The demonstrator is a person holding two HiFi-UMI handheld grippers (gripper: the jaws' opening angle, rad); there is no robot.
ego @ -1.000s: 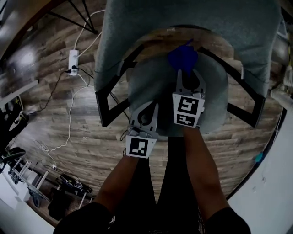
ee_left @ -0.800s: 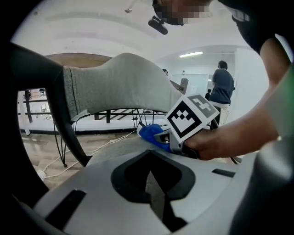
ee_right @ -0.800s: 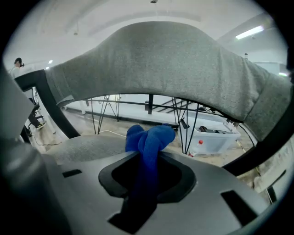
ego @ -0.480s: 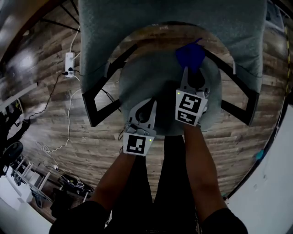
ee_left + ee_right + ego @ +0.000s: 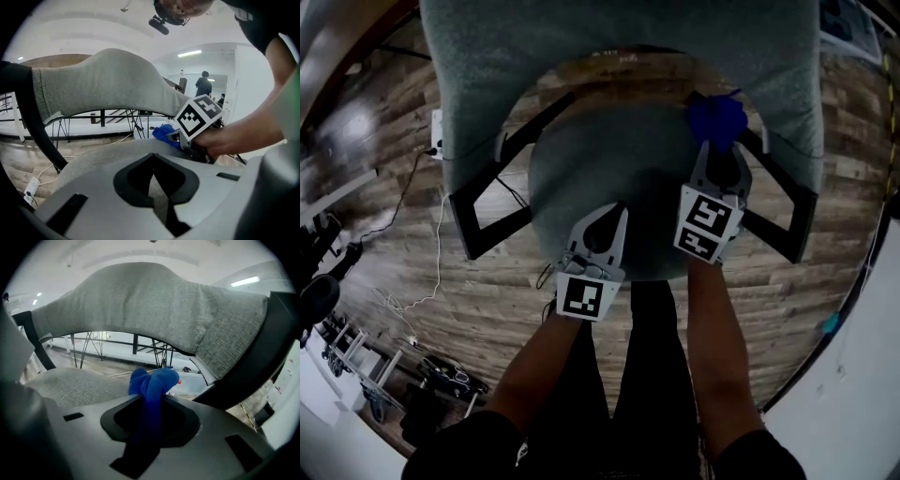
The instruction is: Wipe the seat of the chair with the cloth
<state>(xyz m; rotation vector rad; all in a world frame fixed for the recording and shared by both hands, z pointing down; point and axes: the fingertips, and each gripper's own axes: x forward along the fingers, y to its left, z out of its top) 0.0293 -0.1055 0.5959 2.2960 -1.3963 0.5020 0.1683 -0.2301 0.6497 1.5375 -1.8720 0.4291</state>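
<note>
The chair's round grey seat (image 5: pixel 609 169) fills the middle of the head view, under its grey backrest (image 5: pixel 619 47). My right gripper (image 5: pixel 718 147) is shut on a bunched blue cloth (image 5: pixel 717 117) at the seat's rear right edge. In the right gripper view the cloth (image 5: pixel 152 385) sticks up between the jaws, with the seat (image 5: pixel 70 385) to its left and the backrest (image 5: pixel 154 301) above. My left gripper (image 5: pixel 613 210) is shut and holds nothing; it hovers over the seat's front. The left gripper view shows the seat (image 5: pixel 93 159), the cloth (image 5: pixel 164 133) and the right gripper's marker cube (image 5: pixel 199 117).
Black armrests (image 5: pixel 487 211) (image 5: pixel 783 211) flank the seat. A white power strip (image 5: pixel 438 131) and cables lie on the wood floor at left. Wheeled equipment (image 5: pixel 337 347) stands at lower left. A person (image 5: pixel 205 86) stands far off in the room.
My right gripper has carried the blue cloth to the right, from the seat's rear middle to its rear right edge. The left gripper has stayed over the front.
</note>
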